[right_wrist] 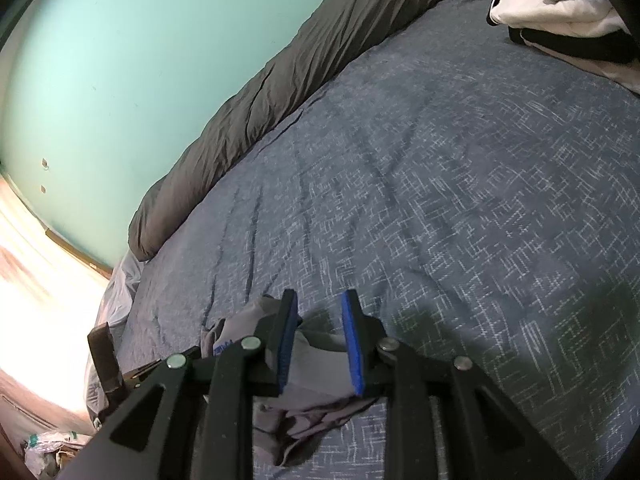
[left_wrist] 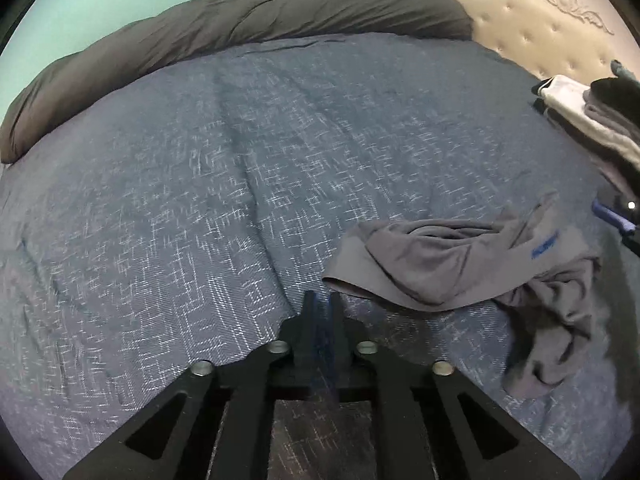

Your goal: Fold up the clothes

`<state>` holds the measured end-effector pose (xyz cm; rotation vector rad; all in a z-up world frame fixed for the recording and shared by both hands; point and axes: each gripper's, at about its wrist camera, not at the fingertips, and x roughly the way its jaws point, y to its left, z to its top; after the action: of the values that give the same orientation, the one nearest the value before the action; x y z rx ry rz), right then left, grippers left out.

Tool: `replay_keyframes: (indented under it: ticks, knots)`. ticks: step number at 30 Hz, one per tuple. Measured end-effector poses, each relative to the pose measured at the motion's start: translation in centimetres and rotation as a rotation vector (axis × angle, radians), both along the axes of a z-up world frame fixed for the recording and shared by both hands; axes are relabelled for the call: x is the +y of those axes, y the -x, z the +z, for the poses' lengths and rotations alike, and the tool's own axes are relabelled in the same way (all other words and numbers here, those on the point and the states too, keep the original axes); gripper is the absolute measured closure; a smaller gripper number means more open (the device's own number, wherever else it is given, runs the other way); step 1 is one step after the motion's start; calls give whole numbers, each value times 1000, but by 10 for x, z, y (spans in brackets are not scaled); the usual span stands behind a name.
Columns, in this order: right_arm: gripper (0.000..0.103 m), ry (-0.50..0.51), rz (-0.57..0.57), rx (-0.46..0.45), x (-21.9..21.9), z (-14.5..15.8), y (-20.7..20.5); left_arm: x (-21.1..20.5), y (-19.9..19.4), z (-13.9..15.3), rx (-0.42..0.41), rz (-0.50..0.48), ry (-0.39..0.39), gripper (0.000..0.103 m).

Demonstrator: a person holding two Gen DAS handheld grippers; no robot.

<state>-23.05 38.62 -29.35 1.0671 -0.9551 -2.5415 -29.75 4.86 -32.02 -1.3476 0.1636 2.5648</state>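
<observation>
Blue-grey cotton with a white crosshatch print covers the bed, creased in long shallow ridges across most of both views. Along its far edge lies a rolled charcoal duvet, pressed against a mint-green wall. At the far right of the left wrist view stands a cream tufted headboard with a carved scroll, and below it a pile of clothes in white, grey and black sits on the bedcover.

A crumpled pair of grey underwear with a small blue logo on the waistband lies on the near right part of the bed in the left view, one end trailing toward the near edge. The left gripper has its jaws pressed together with nothing between them, its tips just beside the garment's left hem, above the bedcover.

The right wrist view alone shows the room's left side: a bright wooden floor, a plastic bag at the near corner and two small marks on the wall. It also shows the right gripper directly over the underwear, jaws spread wide, blue pads facing each other with grey cloth lying below and between the fingers; whether they touch the fabric cannot be told. The left view catches only a blue-edged sliver of that gripper at its right margin.
</observation>
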Motion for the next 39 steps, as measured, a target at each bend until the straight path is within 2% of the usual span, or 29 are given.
replay_keyframes:
  ticks: [1,14,15,18,29,33,39]
  knots:
    - [79,2,-3,-3,1,-1,1,-2,1,0,0,5,-11,81]
    - [78,2,1,-14,0,-4,3,10,17,-6,13,-42,-20,81]
    - [78,2,1,-15,-1,-5,2,10,18,-5,14,-48,-24,83]
    - [78,2,2,-16,-1,-5,3,12,20,-3,18,-61,-36,100]
    - [78,18,-1,-12,-1,-3,0,12,15,5,5,-55,-72,101]
    - [78,24,-3,-5,0,0,-1,6,2,18,17,-36,-71,102]
    - [76,29,26,-8,-2,2,0,-24,-26,56,41,14,-91,101]
